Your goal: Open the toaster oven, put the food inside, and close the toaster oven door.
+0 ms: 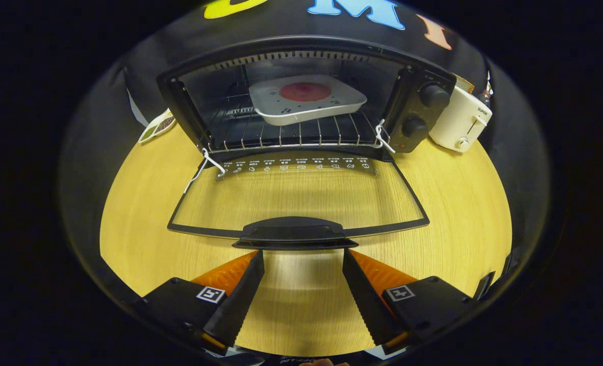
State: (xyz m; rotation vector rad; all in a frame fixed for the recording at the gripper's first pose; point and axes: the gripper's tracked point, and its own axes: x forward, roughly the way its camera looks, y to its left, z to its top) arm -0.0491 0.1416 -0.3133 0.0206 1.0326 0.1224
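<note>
Toaster oven [301, 96] sits at the back of a yellow wooden table [459, 218], its glass door [296, 195] folded fully down toward the camera and lying flat just above the tabletop. Inside the oven, a white tray [306, 104] carrying a round red piece of food [305, 92] rests on the wire rack [291, 133], set well back from the rack's front edge, so a rising door should clear it. White ties [210, 161] link the rack's front corners to the door hinges, probably so the rack slides as the door moves. A white toaster [461, 122] stands just right of the oven, beside its two control knobs [423, 109].

Nearest the camera, the gripper [301, 259] has its fingers spread wide and holds nothing. Their tips sit just short of the door's black handle [294, 234], one at each end of it, suggesting a lift from beneath. With food already in place, closing seems the only step left. Bare tabletop lies on both sides of the door, and nothing stands in its upward path.
</note>
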